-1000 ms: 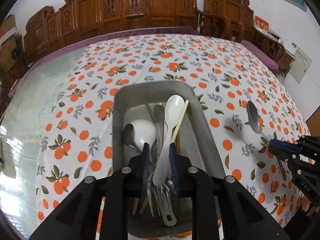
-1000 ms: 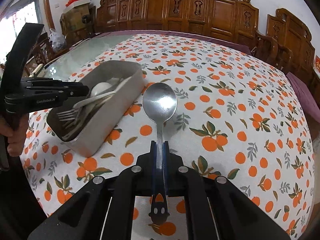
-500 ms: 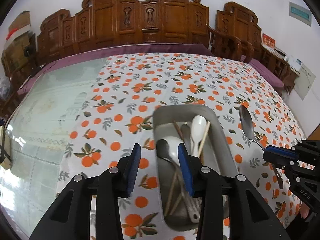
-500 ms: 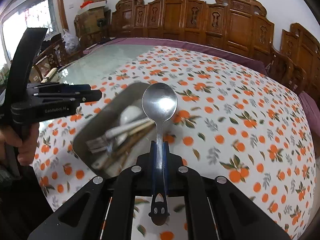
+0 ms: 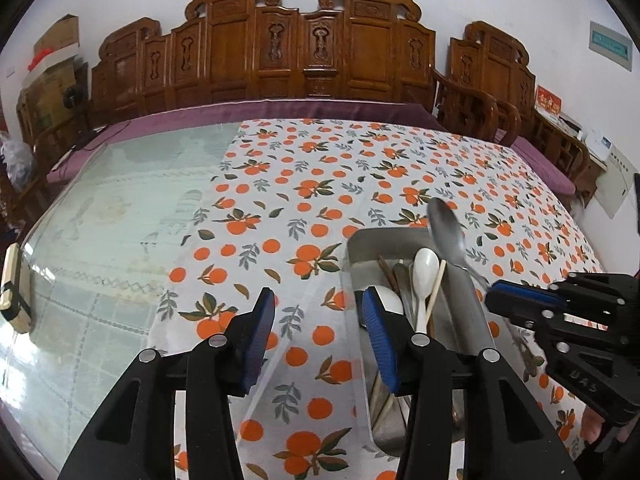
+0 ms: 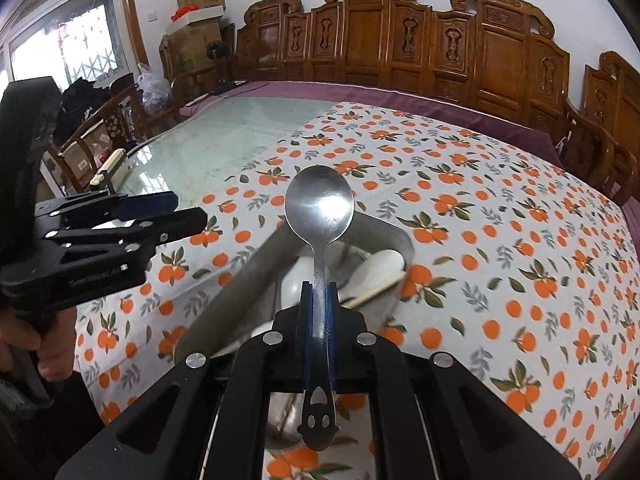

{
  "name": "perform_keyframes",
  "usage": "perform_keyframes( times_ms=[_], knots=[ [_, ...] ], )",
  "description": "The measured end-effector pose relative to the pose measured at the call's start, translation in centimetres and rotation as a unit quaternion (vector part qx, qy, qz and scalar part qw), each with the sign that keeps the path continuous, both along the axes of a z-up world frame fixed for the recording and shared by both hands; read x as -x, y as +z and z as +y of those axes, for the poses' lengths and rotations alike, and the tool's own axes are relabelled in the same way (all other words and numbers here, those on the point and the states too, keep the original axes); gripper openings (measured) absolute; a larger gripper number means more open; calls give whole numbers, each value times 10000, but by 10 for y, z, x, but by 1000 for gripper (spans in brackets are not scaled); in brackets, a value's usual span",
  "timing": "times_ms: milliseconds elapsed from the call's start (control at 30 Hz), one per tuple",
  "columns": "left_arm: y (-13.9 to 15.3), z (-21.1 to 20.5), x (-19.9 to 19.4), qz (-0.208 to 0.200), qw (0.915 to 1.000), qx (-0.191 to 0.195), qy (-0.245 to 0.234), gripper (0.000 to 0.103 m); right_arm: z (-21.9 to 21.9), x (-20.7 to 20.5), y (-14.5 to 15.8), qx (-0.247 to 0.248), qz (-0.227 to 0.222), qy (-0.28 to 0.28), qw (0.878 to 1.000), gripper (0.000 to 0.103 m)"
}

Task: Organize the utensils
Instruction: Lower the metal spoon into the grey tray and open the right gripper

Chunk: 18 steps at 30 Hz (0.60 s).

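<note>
My left gripper (image 5: 320, 320) hangs over the orange-print cloth just left of the grey metal tray (image 5: 468, 304). Its jaws are opening and nothing is between the blue pads (image 5: 262, 320). In the tray lie a white spoon (image 5: 424, 264), chopsticks (image 5: 436, 288), a white ladle and some metal cutlery. My right gripper (image 6: 319, 292) is shut on the handle of a metal spoon (image 6: 320, 208), with the bowl held above the tray (image 6: 240, 280). The left wrist view shows that right gripper (image 5: 494, 296) at the right, with the metal spoon (image 5: 446, 228) over the tray's far end.
The patterned tablecloth (image 5: 360, 168) covers the right part of a glass-topped table (image 5: 120, 220). Carved wooden chairs (image 5: 312, 48) line the far side. A cream object (image 5: 14, 288) lies at the left table edge. A hand (image 6: 52, 356) holds the left gripper (image 6: 188, 210).
My left gripper let go of the white spoon in the tray, opened and drew back leftward off the tray. The right gripper carried the metal spoon from over the cloth to above the tray.
</note>
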State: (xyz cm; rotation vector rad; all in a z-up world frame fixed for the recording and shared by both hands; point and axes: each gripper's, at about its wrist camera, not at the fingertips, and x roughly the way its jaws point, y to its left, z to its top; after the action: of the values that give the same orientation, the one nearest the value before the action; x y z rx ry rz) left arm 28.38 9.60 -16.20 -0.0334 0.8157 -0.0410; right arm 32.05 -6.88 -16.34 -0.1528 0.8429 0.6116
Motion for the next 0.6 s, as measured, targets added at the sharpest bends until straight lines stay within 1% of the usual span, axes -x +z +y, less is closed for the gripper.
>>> perform_keyframes(
  times_ms=[200,267,400,533,600],
  knots=[
    [-1,14,0,17,9999,25,121,44,17,-14,-9,-170,162,-62,9997,8],
    [0,16,0,17,9999,44,146,44,23,-18,-16,-203,257,-115,9994,8],
    [1,15,2,-3,9999,48,134,44,30,-21,-37,-105,441,-223,9987,8],
    [3,13,5,-34,9999,0,133,46,31,-23,-58,-75,677,-376,9970,8],
    [3,12,7,-34,9999,0,163,46,30,-23,-61,-125,675,-433,9967,8]
  ],
)
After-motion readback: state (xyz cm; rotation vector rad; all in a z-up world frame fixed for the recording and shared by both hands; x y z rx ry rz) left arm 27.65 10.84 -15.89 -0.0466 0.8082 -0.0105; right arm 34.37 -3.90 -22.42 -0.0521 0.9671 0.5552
